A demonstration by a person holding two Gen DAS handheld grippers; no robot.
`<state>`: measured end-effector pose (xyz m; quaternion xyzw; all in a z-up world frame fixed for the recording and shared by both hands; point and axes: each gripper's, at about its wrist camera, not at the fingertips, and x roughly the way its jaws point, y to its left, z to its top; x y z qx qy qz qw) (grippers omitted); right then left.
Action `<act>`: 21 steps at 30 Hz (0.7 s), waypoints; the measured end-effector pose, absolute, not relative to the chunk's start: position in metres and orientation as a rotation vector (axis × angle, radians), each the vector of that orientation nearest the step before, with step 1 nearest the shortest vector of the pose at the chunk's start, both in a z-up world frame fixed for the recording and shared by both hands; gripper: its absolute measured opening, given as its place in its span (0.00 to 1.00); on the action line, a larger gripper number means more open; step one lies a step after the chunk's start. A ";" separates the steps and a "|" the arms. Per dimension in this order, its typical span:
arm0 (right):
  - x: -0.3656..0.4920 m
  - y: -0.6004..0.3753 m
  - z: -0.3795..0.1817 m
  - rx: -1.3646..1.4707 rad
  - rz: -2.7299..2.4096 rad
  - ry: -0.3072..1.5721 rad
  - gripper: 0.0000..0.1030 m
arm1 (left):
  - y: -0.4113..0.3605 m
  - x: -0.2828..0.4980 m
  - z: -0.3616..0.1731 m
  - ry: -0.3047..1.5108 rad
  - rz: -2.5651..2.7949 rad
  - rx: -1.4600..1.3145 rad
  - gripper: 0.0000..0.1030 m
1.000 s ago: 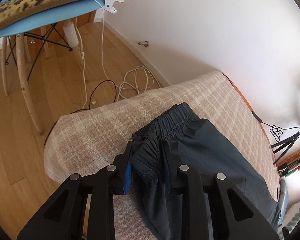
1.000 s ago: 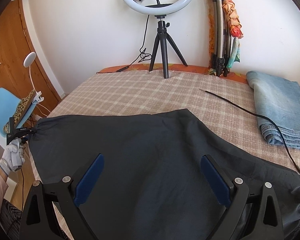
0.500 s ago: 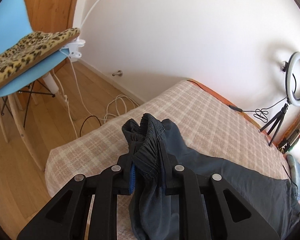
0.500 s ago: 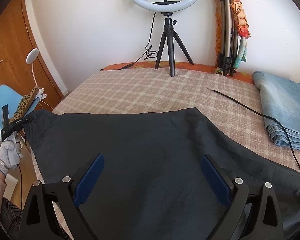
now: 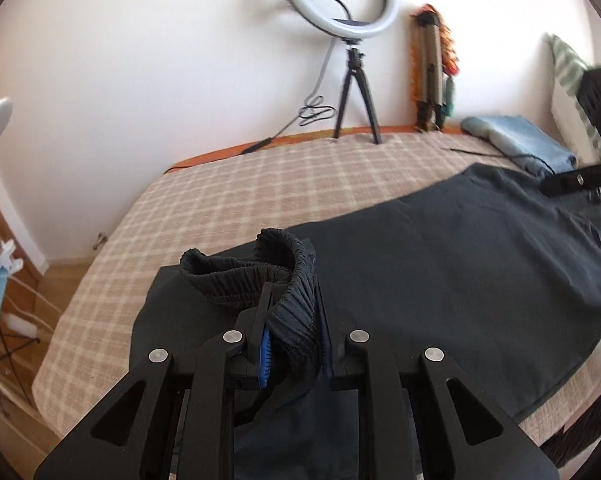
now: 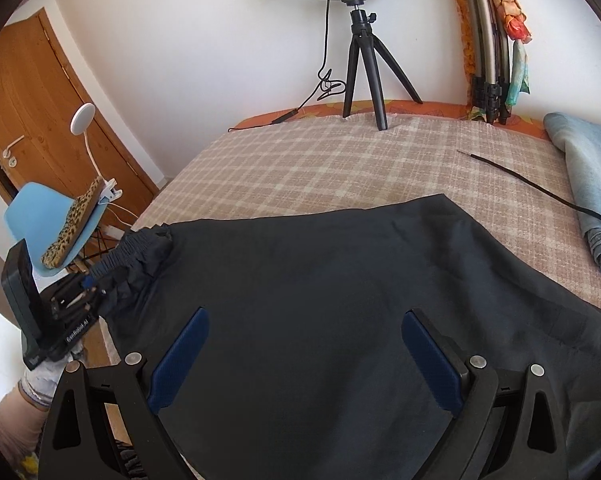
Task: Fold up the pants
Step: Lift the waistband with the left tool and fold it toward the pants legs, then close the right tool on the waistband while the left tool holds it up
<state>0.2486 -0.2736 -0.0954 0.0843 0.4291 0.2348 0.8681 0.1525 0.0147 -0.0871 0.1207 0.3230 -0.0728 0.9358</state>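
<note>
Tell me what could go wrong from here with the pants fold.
1. The left gripper pinches only a bunched bit of waistband, so the dark pants might slip out or fold unevenly.
2. The right gripper is open over the fabric, pinning nothing; the cloth may drag across the checked blanket.
3. The black cable lies near the pants' far edge and could snag.

Left gripper (image 5: 292, 340) closed, both fingers pinched together with cloth bunched between the blue pads (image 5: 264, 354); seen from the right wrist view it sits low at far left (image 6: 86, 286), held by a white-gloved hand (image 6: 40, 376) with a bare forearm below; right gripper (image 6: 304, 352) spread wide, blue pads (image 6: 178, 364) well apart and angled outward, nothing between them; it points forward and slightly down.
</note>
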 end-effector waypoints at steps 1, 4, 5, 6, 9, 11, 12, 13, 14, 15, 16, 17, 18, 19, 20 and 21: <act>0.250 -0.270 -0.097 0.186 0.511 0.910 0.96 | -0.002 0.147 -0.093 0.657 -0.180 0.310 0.16; 0.256 -0.261 -0.100 0.206 0.550 0.936 0.96 | -0.042 0.130 -0.111 0.641 -0.242 0.496 0.16; 0.258 -0.258 -0.101 0.220 0.567 0.948 0.96 | -0.050 0.126 -0.115 0.637 -0.259 0.531 0.16; 0.259 -0.254 -0.102 0.240 0.587 0.962 0.96 | -0.056 0.121 -0.118 0.632 -0.269 0.552 0.16; 0.262 -0.243 -0.108 0.295 0.647 1.006 0.95 | -0.071 0.113 -0.125 0.618 -0.286 0.626 0.16; 0.264 -0.234 -0.112 0.311 0.676 1.030 0.95 | -0.076 0.109 -0.128 0.604 -0.288 0.677 0.16; 0.266 -0.229 -0.114 0.316 0.690 1.043 0.95 | -0.078 0.107 -0.128 0.596 -0.286 0.690 0.17; 0.267 -0.223 -0.116 0.327 0.703 1.054 0.95 | -0.079 0.106 -0.128 0.590 -0.285 0.696 0.17; 0.269 -0.218 -0.118 0.337 0.716 1.066 0.95 | -0.080 0.106 -0.128 0.588 -0.284 0.701 0.17; 0.271 -0.212 -0.121 0.353 0.732 1.080 0.95 | -0.082 0.105 -0.128 0.582 -0.282 0.714 0.17; 0.273 -0.207 -0.124 0.367 0.746 1.096 0.95 | -0.084 0.103 -0.129 0.575 -0.280 0.735 0.17; 0.274 -0.201 -0.127 0.378 0.761 1.111 0.95 | -0.088 0.102 -0.132 0.567 -0.278 0.759 0.17; 0.275 -0.195 -0.131 0.389 0.774 1.126 0.95 | -0.091 0.100 -0.133 0.556 -0.276 0.784 0.17; 0.277 -0.190 -0.133 0.396 0.782 1.138 0.95 | -0.095 0.097 -0.136 0.548 -0.279 0.809 0.18; 0.277 -0.184 -0.135 0.397 0.786 1.150 0.95 | -0.098 0.094 -0.137 0.538 -0.280 0.835 0.19; 0.278 -0.179 -0.136 0.393 0.791 1.161 0.95 | -0.100 0.090 -0.139 0.523 -0.278 0.857 0.21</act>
